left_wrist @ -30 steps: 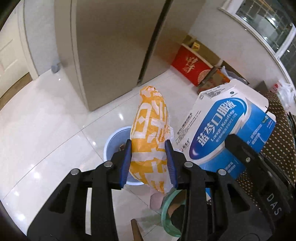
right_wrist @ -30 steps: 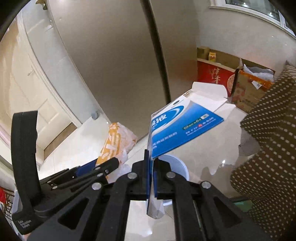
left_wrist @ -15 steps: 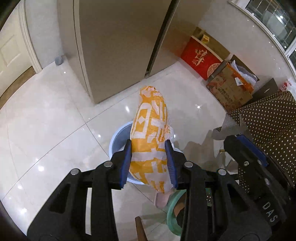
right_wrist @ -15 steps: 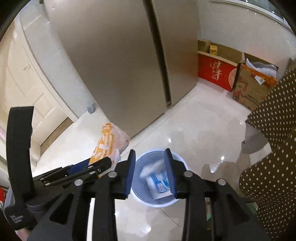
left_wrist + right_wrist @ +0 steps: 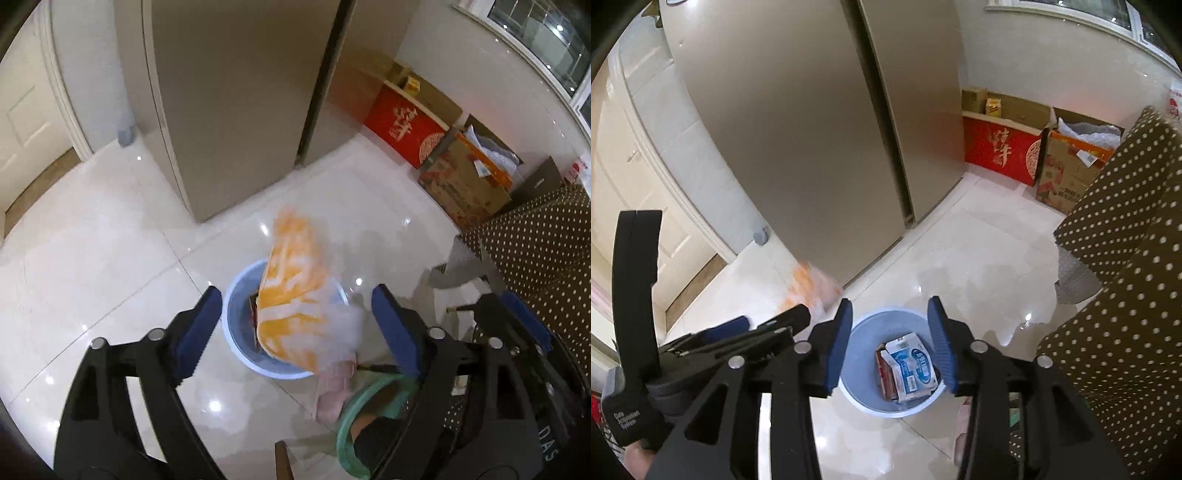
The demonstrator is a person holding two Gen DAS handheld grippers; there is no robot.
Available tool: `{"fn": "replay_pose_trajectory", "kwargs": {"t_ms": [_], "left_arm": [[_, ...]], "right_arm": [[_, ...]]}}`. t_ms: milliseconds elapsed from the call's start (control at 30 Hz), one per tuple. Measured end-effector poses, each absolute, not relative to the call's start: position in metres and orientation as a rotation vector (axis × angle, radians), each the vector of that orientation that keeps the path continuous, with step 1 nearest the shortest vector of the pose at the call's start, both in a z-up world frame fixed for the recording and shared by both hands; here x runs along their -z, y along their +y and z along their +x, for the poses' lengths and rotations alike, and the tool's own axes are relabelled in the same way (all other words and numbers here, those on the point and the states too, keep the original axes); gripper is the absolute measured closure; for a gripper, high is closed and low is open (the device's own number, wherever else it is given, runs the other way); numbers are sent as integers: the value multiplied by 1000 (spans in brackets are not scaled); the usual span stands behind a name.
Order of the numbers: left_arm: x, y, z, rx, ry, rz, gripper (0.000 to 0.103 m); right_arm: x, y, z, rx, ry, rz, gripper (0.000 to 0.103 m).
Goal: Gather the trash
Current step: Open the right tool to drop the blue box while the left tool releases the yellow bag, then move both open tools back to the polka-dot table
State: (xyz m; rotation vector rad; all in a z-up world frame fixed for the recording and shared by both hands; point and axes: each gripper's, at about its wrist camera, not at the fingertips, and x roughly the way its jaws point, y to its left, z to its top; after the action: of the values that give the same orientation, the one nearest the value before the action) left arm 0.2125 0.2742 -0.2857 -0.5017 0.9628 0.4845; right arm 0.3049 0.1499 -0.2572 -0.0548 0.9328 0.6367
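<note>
A light blue bin [image 5: 240,321] [image 5: 860,347] stands on the white tiled floor below both grippers. My left gripper [image 5: 295,317] has its jaws opening wide. The orange and white bag [image 5: 295,295] [image 5: 809,284] is blurred and falling free between the pads, over the bin's mouth. My right gripper [image 5: 890,339] hangs above the bin with its jaws still opening and nothing between them. The blue and white carton [image 5: 912,365] lies inside the bin beside a dark red packet [image 5: 882,369].
A tall beige fridge [image 5: 240,103] [image 5: 812,129] stands behind the bin. A red box [image 5: 402,125] and cardboard boxes [image 5: 465,184] line the right wall. A brown dotted cloth [image 5: 535,251] [image 5: 1126,277] hangs at right. A green ring [image 5: 354,417] and a pink slipper [image 5: 332,391] sit near the bin.
My right gripper opened and dropped the blue carton into the bin. My left gripper then spread its jaws and the orange bag began to fall.
</note>
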Motion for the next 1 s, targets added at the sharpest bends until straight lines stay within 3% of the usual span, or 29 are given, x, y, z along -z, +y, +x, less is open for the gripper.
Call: {"fn": "replay_pose_trajectory", "kwargs": {"t_ms": [333,633,1000], "left_arm": [[253,248,202,-416,927,-496,21],[182,209,193,-359,795,-463,21],[107,77,226,-148,699,-213,21]], "right_arm": [[217,118,292,-624,865,-30,60],[156,66,278,-609,749,31,58],[88,-63,268,-435,611,70,52]]}}
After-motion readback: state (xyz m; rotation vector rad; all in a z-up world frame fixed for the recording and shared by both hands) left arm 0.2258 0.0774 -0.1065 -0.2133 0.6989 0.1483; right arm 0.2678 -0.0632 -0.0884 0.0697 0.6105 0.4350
